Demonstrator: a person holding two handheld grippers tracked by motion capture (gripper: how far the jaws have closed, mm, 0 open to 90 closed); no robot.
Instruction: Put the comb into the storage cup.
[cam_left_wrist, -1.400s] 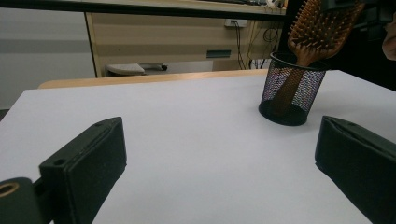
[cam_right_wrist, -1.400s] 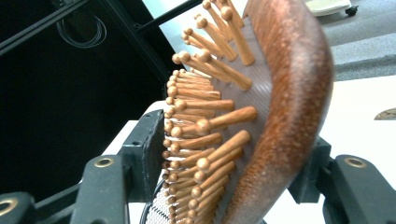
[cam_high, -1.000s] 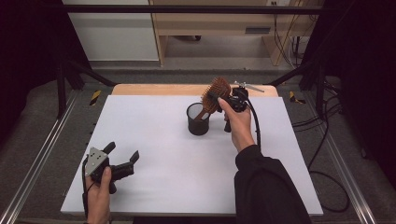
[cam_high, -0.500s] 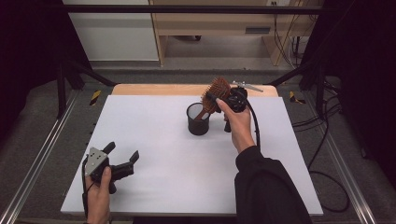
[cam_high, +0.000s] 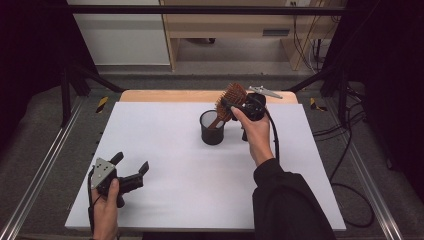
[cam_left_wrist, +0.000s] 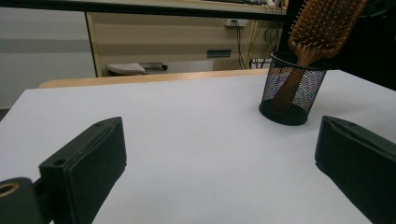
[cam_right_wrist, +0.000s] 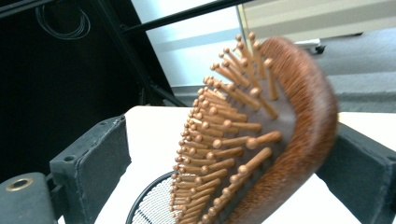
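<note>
A wooden paddle hairbrush (cam_high: 234, 93) stands handle-down in a black mesh cup (cam_high: 212, 129) at the table's far middle, its head leaning right. My right gripper (cam_high: 231, 104) is at that head. Its jaws have just been opening, and the bristled head (cam_right_wrist: 261, 140) is between them. The left pad (cam_right_wrist: 93, 154) stands clear of the bristles, and the cup rim (cam_right_wrist: 149, 205) shows below. My left gripper (cam_high: 132, 161) rests open at the front left with nothing between its fingers. From it the cup (cam_left_wrist: 292, 91) and brush (cam_left_wrist: 327, 23) lie ahead to the right.
The white tabletop (cam_high: 175, 165) has a wooden strip (cam_high: 165, 96) along its far edge. Metal rails (cam_high: 45, 170) run down both sides. A cable trails from the right gripper along the forearm. A cabinet (cam_high: 220, 25) stands behind the table.
The brush stays in the cup with the right hand beside its head, barely shifted. The left hand has kept still.
</note>
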